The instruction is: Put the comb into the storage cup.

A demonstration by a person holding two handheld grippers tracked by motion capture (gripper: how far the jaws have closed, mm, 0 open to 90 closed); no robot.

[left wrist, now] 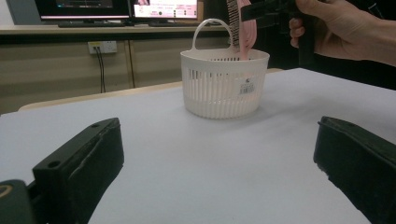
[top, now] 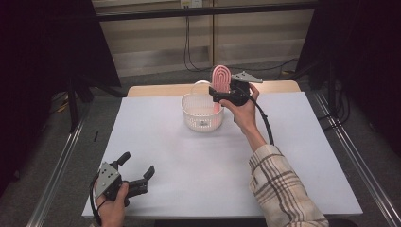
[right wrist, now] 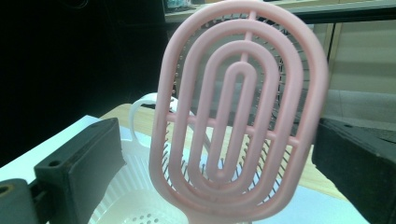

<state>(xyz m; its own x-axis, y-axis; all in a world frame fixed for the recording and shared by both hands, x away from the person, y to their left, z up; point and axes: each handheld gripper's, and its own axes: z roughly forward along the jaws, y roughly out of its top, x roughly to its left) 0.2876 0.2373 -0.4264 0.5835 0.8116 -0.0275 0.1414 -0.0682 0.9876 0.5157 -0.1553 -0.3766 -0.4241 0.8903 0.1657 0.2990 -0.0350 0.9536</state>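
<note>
A pink oval hairbrush [top: 221, 78] stands head up in a white slotted basket [top: 202, 113] with a hoop handle, at the table's far middle. My right gripper [top: 218, 94] is held at the basket's right rim. In the right gripper view the brush head [right wrist: 238, 116] rises between the two wide-apart jaws of the right gripper [right wrist: 219, 154], which is open; the basket [right wrist: 135, 196] lies below. My left gripper [top: 138, 163] rests open and empty near the front left corner. From it I see the basket [left wrist: 224, 88], the brush [left wrist: 243, 28] and the right gripper [left wrist: 271, 11] far ahead.
The white table top [top: 189, 161] spreads between the two grippers. A metal rail [top: 66, 156] runs along the left side and another [top: 359, 161] along the right. Dark stands and cables lie beyond the far edge.
</note>
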